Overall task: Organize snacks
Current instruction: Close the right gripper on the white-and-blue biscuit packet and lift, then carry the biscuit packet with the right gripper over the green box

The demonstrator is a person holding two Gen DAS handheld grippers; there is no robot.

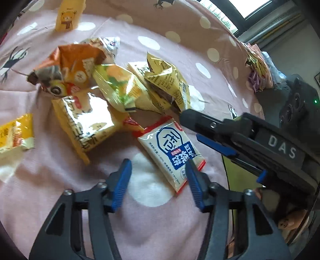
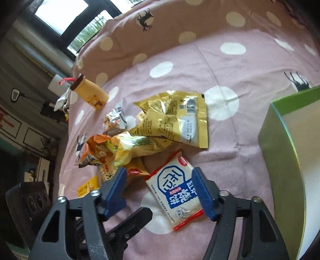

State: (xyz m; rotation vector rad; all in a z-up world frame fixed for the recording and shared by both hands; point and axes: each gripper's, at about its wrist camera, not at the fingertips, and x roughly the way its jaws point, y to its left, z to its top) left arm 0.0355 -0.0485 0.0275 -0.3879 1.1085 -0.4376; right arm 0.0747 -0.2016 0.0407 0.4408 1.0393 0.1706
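Note:
Snack packets lie in a loose pile on a pink dotted bedsheet. Nearest is a flat white, blue and red cracker packet. My left gripper hovers over the sheet, open, its right pad overlapping the packet's corner. My right gripper is open above the same packet, its right pad at the packet's edge and its left pad apart from it. Behind lie a gold packet, an orange packet and shiny yellow ones.
A green-rimmed box with a pale inside stands at the right. A yellow bear pouch lies beyond the pile. One black finger of the right gripper reaches in beside the packet. A window and room clutter lie past the bed.

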